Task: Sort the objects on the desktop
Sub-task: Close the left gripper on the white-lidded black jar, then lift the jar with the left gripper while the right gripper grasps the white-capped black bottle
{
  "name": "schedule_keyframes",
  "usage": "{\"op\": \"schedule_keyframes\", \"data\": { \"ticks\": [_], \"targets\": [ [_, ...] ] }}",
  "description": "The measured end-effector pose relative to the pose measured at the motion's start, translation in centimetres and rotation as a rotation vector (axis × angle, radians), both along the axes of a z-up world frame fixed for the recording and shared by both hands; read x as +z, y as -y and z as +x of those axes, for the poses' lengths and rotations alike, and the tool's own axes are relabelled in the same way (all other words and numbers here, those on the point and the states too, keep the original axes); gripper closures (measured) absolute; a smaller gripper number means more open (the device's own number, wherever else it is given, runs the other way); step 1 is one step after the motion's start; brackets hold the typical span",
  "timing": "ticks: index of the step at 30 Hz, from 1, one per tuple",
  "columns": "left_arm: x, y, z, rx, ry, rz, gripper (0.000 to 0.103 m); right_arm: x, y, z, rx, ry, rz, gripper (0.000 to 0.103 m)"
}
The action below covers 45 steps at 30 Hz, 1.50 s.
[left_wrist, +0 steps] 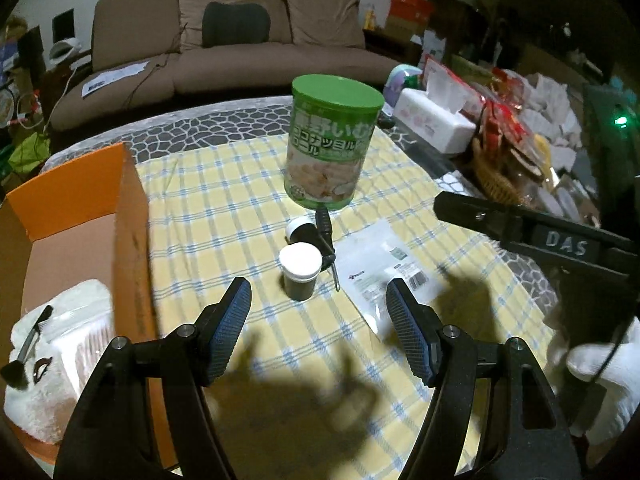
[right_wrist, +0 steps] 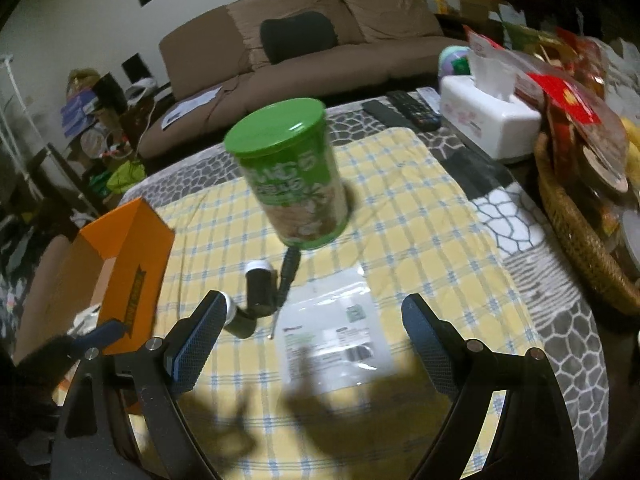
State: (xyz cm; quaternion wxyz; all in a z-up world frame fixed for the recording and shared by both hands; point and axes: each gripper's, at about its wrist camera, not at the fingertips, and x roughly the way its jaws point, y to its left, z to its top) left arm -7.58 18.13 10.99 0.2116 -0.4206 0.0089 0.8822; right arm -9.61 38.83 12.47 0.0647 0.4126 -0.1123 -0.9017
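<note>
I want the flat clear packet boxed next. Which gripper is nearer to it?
Right, as far as these views show. The right gripper hangs open directly over the clear packet; the left gripper hangs beside its edge, nearer the small jars.

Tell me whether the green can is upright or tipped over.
Upright. The green can stands on its base on the checked cloth, lid on top.

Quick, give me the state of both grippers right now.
Left gripper: open, holding nothing, above the checked cloth.
Right gripper: open, holding nothing, the clear packet lying on the cloth below it.
</note>
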Motion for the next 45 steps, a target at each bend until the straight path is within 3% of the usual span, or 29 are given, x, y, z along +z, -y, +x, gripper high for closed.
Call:
{"op": "schedule_keyframes", "data": {
  "ticks": [20, 22, 25, 29, 37, 45],
  "targets": [
    [-5.5, -2.4, -4.7, 0.062, 0.005, -0.036, 0.036, -2.7, 0.0, -2.4, 0.022, 0.053, -0.071, 0.014],
    [-6.0, -2.4, -5.2, 0.070, 0.003, -0.049, 0.045, -2.9, 0.1, -2.5, 0.024, 0.059, -0.078, 0.016],
    [-6.8, -2.0, -5.8, 0.087, 0.020, -0.054, 0.066, -3.1, 0.1, -2.8, 0.021, 0.063, -0.087, 0.016],
    [-7.0, -1.1, -6.2, 0.101, 0.033, -0.019, 0.070, -3.2, 0.2, -3.0, 0.024, 0.065, -0.104, 0.017],
    [-6.4, 0.6, -3.8, 0.112, 0.056, 0.050, 0.070, -3.5, 1.3, -3.8, 0.062, 0.043, -0.197, 0.024],
    [-5.9, 1.4, -0.3, 0.077, 0.066, 0.062, 0.070, -4.2, 4.1, -5.4, 0.097, 0.032, -0.169, 0.035]
  ]
}}
